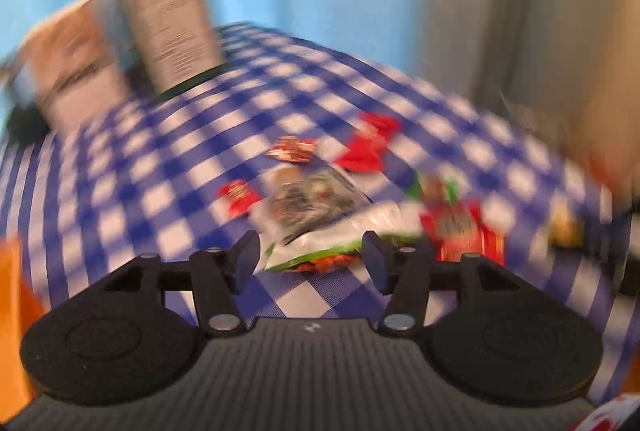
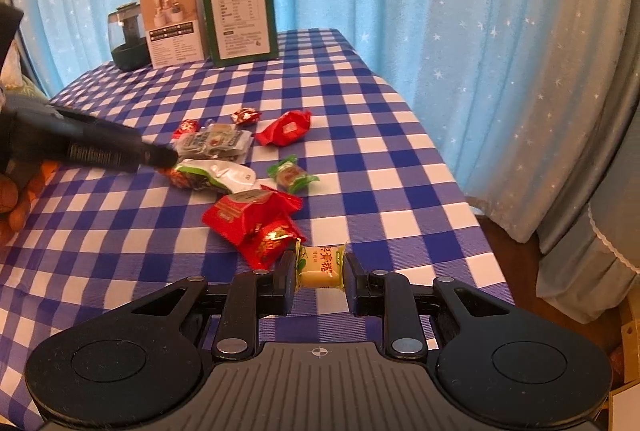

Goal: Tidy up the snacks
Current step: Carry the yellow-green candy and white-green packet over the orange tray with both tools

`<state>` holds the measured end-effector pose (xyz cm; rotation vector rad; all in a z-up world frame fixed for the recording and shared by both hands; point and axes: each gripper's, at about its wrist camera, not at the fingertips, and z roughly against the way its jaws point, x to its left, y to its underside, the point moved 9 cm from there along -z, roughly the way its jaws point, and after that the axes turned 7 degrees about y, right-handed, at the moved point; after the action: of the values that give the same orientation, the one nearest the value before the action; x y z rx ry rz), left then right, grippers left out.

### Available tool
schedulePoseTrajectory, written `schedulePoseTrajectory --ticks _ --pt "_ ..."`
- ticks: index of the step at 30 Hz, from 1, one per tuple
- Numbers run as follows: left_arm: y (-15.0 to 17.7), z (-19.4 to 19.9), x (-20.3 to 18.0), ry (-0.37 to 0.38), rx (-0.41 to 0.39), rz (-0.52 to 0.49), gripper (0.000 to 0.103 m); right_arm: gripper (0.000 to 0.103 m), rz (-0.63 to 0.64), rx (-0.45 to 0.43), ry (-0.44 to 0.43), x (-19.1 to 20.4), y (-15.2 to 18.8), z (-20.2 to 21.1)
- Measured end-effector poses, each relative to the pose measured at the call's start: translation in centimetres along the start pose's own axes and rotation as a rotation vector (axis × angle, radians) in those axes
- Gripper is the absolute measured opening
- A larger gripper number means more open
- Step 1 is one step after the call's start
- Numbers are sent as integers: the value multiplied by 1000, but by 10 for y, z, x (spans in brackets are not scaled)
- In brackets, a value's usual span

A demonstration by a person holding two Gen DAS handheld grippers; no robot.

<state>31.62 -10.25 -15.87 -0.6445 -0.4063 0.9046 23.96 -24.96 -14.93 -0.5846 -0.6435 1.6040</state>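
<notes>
Blue-checked tablecloth (image 2: 360,135) covered table. Green box (image 2: 240,11) stood upright at far edge, white box (image 2: 172,27) just beside. Snack packets lay scattered mid-table: green-white pouch (image 2: 216,175), red packet (image 2: 248,211). My left gripper (image 1: 312,255) stood parted, empty, near pouch. My right gripper (image 2: 318,271) clamped yellow candy (image 2: 319,267).

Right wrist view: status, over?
Right gripper shut on yellow candy. Left gripper open, by white-green packet. Path clear.
</notes>
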Motion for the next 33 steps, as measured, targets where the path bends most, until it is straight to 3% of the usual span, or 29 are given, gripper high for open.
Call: schedulePoseTrajectory --ticks 3,5,7,12,17,25,33 --pt "2 -11 -22 45 33 -329 53 25 -8 0 3 -3 -1 -2" --pt "4 -19 -26 60 72 -439 53 25 -13 1 4 -3 -1 -2" --pt "3 -26 -28 92 95 -484 52 25 -18 0 5 -3 0 -2" --pt "6 -41 -29 163 161 -503 34 25 -17 6 6 -2 -2 -4" --pt "4 -36 -23 155 186 -386 27 25 -18 2 -1 0 -3 -3" --pt "41 16 -11 143 194 3 20 25 -36 3 -31 6 -4 4" --pt "52 23 -18 73 154 25 21 25 -50 16 -58 16 -4 12"
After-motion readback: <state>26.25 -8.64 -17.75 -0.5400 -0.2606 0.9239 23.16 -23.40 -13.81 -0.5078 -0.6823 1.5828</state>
